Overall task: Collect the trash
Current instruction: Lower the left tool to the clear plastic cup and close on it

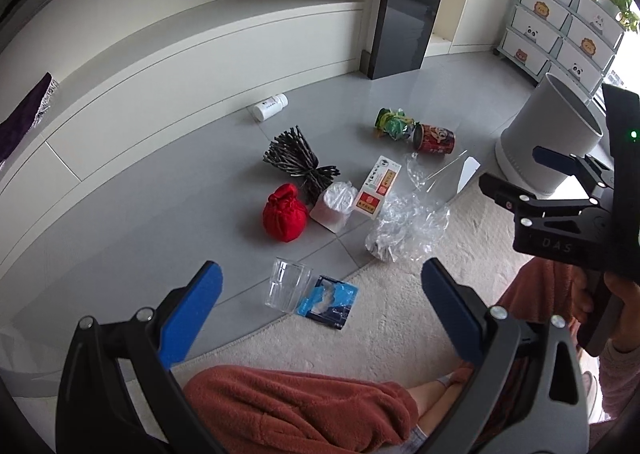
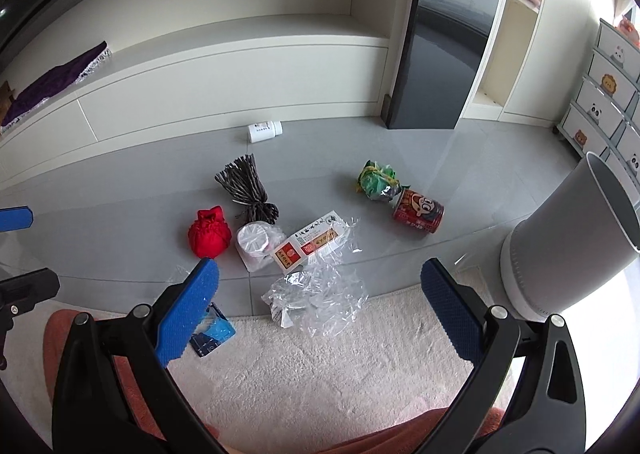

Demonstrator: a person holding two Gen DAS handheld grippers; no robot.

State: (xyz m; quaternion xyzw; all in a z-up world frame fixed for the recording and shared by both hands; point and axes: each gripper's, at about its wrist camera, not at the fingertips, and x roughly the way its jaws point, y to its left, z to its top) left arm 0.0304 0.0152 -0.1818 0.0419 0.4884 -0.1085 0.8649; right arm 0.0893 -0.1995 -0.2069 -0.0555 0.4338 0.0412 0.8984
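Trash lies on the grey floor: a red cloth pouch (image 1: 285, 213), a clear plastic cup (image 1: 287, 285), a blue packet (image 1: 329, 301), crumpled clear plastic (image 1: 404, 226), a red-and-white box (image 1: 377, 187), a red can (image 1: 434, 139), a green wrapper (image 1: 392, 123), a white bottle (image 1: 271, 106) and a dark stick bundle (image 1: 296, 160). A grey bin (image 1: 548, 134) stands at the right. My left gripper (image 1: 320, 286) is open and empty above the cup. My right gripper (image 2: 320, 286) is open and empty above the crumpled plastic (image 2: 320, 296); it also shows in the left wrist view (image 1: 516, 170).
A cream rug (image 2: 340, 366) covers the near floor. A low white cabinet (image 1: 180, 54) runs along the back wall, with a dark panel (image 1: 412, 6) and a drawer unit (image 1: 560, 30) at the right. The person's legs in red fleece (image 1: 300, 406) are below.
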